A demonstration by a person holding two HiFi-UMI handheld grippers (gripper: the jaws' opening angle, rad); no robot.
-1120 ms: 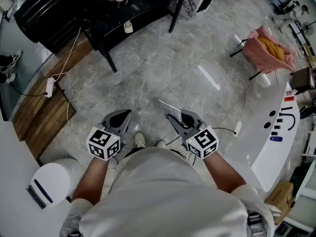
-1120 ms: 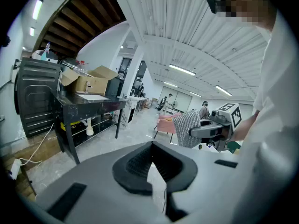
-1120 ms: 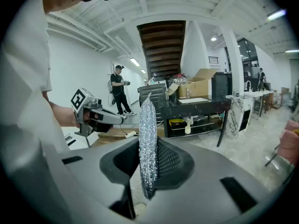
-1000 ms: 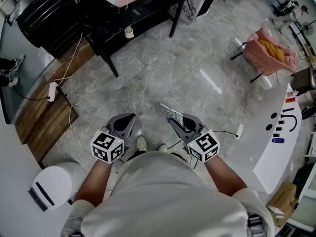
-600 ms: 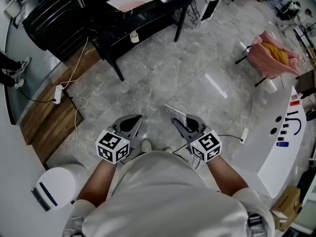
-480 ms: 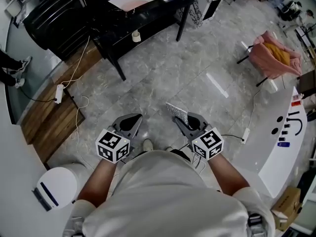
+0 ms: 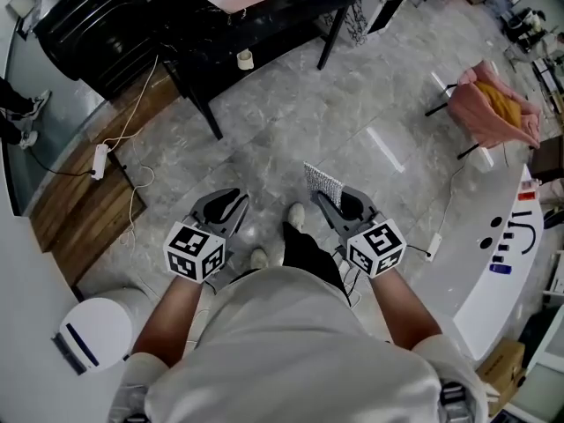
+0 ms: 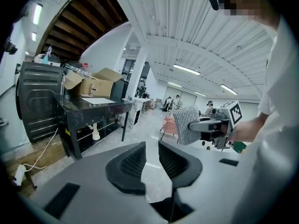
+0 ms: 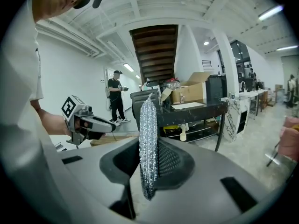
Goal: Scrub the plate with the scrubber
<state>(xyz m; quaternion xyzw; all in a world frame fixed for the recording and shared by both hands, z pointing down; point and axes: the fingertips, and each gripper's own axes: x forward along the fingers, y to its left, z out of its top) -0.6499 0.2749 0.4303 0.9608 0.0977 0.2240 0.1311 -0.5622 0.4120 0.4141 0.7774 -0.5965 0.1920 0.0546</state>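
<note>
No plate shows in any view. The scrubber [image 7: 322, 184], a flat silvery mesh pad, stands on edge between the jaws of my right gripper [image 7: 329, 199], which is shut on it. In the right gripper view the scrubber [image 9: 148, 146] fills the gap of the right gripper [image 9: 149, 160], and the left gripper [image 9: 88, 123] hangs at the left. My left gripper [image 7: 231, 204] is held beside it at waist height. Its jaws are opening, and in the left gripper view the left gripper [image 8: 152, 149] has a narrow gap with nothing in it. The scrubber [image 8: 187, 124] shows there at the right.
I stand on a grey tiled floor. A black table [image 7: 264, 16] with a paper sheet and a tape roll [image 7: 245, 59] is ahead. A pink-draped chair [image 7: 495, 104] stands right, a white counter [image 7: 493, 263] near right, a round white unit [image 7: 92, 329] and cables [image 7: 99, 159] left.
The person has stepped forward, one dark-trousered leg and shoe now out between the grippers. Both grippers stay side by side at waist height, the scrubber still in the right one.
</note>
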